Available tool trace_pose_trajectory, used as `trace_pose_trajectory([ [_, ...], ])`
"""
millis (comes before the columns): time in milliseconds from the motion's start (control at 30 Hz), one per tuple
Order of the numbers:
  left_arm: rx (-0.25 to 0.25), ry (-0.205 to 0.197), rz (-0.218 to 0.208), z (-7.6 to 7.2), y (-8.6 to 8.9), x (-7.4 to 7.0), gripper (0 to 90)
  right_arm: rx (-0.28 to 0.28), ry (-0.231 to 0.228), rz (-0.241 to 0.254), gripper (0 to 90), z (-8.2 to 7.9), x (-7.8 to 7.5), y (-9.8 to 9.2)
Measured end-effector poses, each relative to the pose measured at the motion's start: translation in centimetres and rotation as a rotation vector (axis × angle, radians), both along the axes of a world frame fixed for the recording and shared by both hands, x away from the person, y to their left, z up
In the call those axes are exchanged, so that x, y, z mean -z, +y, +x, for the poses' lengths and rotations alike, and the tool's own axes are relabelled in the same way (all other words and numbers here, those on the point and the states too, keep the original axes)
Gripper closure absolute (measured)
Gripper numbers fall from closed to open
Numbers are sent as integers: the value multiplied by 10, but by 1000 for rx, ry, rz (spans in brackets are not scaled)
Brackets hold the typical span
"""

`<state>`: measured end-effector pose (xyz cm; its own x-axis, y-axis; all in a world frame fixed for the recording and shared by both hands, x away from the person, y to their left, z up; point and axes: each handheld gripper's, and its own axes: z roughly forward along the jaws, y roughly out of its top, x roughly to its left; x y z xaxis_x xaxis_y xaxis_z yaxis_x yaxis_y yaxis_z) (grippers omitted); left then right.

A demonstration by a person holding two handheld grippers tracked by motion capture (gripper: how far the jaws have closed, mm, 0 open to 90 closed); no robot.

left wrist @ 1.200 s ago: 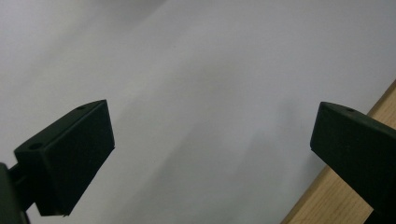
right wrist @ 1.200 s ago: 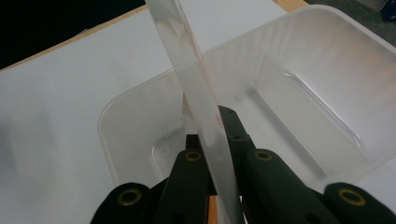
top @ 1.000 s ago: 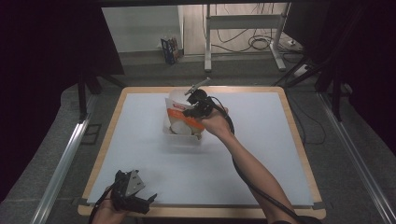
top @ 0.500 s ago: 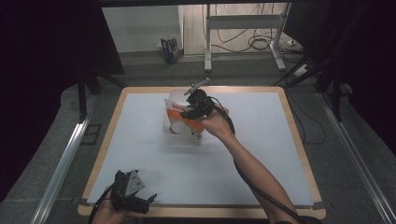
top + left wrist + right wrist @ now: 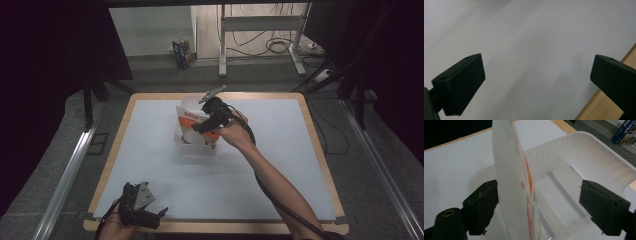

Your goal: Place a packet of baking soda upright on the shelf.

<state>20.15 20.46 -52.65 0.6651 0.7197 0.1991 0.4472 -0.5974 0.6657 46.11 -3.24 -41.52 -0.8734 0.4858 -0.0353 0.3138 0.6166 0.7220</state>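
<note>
Table (image 5: 150,150) brightly lit, surroundings dark, close views slightly soft

in the right gripper view we lose the white packet (image 5: 509,182) at the top and bottom edges, its small print too blurred to read; the clear bin's (image 5: 584,157) near wall is cut off too.

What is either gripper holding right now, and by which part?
Nothing. The right gripper has just opened; its jaws stand wide around the white packet upright in the clear bin, pads off it. The left gripper is open over the table.
</note>
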Motion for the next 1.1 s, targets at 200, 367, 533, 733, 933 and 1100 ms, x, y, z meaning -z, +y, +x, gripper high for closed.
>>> trace_pose_trajectory([
  [200, -1, 0, 0, 0, 0, 0, 0, -9, -14, 0, 84, -2, -3, -4],
  [367, 0, 0, 2, 0, 0, 0, 0, -18, -23, -3, 66, -6, -6, -7],
  [533, -1, 1, 4, 0, 0, 0, 0, -25, -22, -9, 52, -11, -7, -11],
  [733, -2, 4, 4, 0, 0, 0, 0, -31, -30, -12, 41, -17, -8, -15],
  [933, -2, 4, 4, 0, 0, 0, 0, -31, -26, -8, 32, -20, -6, -21],
  [1100, -3, 4, 3, 0, 0, 0, 0, -25, -15, -4, 25, -20, -3, -27],
])
